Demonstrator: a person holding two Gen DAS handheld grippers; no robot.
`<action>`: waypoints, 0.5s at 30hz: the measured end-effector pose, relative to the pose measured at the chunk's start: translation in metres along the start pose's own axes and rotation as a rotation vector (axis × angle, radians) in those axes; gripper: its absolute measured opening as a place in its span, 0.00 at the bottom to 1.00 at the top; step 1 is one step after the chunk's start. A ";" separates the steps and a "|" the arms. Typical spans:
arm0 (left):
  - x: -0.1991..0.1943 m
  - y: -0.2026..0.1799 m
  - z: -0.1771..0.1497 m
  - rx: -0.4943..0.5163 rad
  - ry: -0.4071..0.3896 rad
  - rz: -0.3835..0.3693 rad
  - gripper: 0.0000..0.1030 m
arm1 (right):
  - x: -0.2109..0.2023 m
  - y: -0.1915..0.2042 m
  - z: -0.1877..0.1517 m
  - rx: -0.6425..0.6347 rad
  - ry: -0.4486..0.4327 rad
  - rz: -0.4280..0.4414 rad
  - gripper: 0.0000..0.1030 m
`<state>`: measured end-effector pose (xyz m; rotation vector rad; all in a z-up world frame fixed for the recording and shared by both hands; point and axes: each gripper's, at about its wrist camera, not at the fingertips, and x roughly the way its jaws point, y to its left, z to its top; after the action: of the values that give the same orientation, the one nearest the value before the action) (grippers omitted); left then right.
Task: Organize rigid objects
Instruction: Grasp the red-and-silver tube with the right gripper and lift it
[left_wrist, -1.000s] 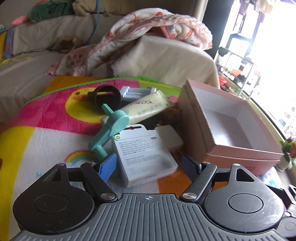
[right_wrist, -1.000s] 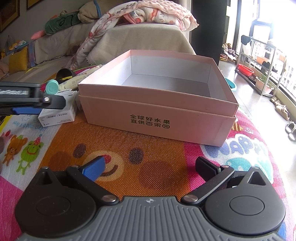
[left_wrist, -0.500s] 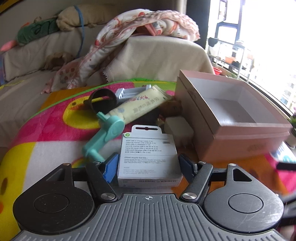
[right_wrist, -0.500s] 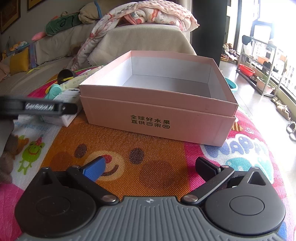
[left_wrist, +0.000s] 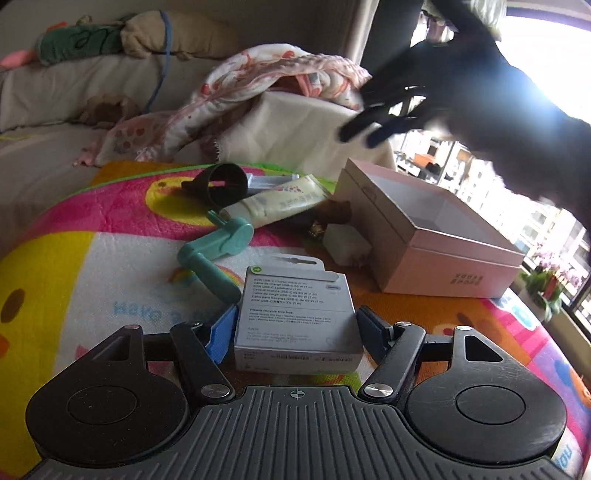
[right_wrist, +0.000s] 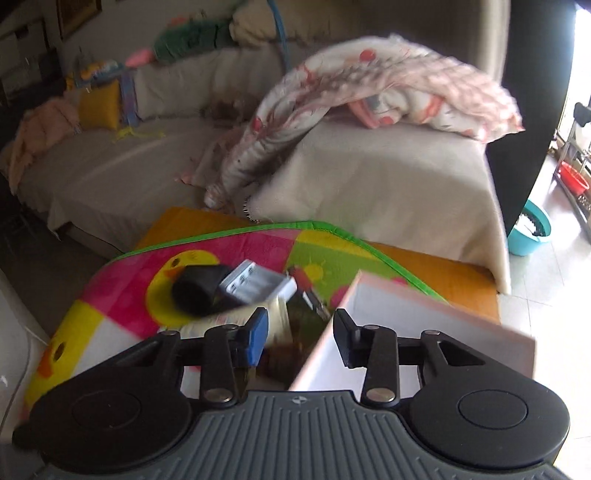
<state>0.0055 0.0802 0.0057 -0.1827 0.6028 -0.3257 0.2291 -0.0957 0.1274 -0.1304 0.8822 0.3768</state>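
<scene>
A white cable box (left_wrist: 297, 317) lies on the colourful mat between the fingers of my left gripper (left_wrist: 295, 328); the pads sit at its sides, and whether they press it is unclear. Behind it lie a teal handle tool (left_wrist: 218, 254), a cream tube (left_wrist: 280, 203), a black cup (left_wrist: 221, 182), a grey battery holder (right_wrist: 255, 286) and a small white adapter (left_wrist: 345, 245). The open pink box (left_wrist: 439, 243) stands to the right. My right gripper (right_wrist: 301, 332) is open and empty, raised above the pink box's left wall (right_wrist: 325, 332); it also shows in the left wrist view (left_wrist: 365, 133).
A beige sofa (right_wrist: 369, 177) with a floral blanket (right_wrist: 369, 88) stands behind the mat. A teal basin (right_wrist: 528, 232) sits on the tiled floor at right. The mat's green far edge (right_wrist: 295, 227) ends before the sofa.
My right gripper has lifted from low in front of the pink box to high above its left wall and narrowed its opening. My left gripper has closed in around the white cable box.
</scene>
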 end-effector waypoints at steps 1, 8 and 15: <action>0.000 0.002 0.000 -0.009 -0.002 -0.014 0.73 | 0.019 0.005 0.015 -0.014 0.025 -0.024 0.37; 0.000 0.016 0.000 -0.091 -0.014 -0.067 0.73 | 0.126 0.020 0.045 -0.108 0.231 -0.147 0.33; -0.001 0.020 0.000 -0.117 -0.015 -0.084 0.73 | 0.156 0.031 0.040 -0.163 0.271 -0.168 0.29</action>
<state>0.0098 0.0990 0.0005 -0.3230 0.6011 -0.3700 0.3361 -0.0146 0.0336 -0.4107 1.0987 0.2772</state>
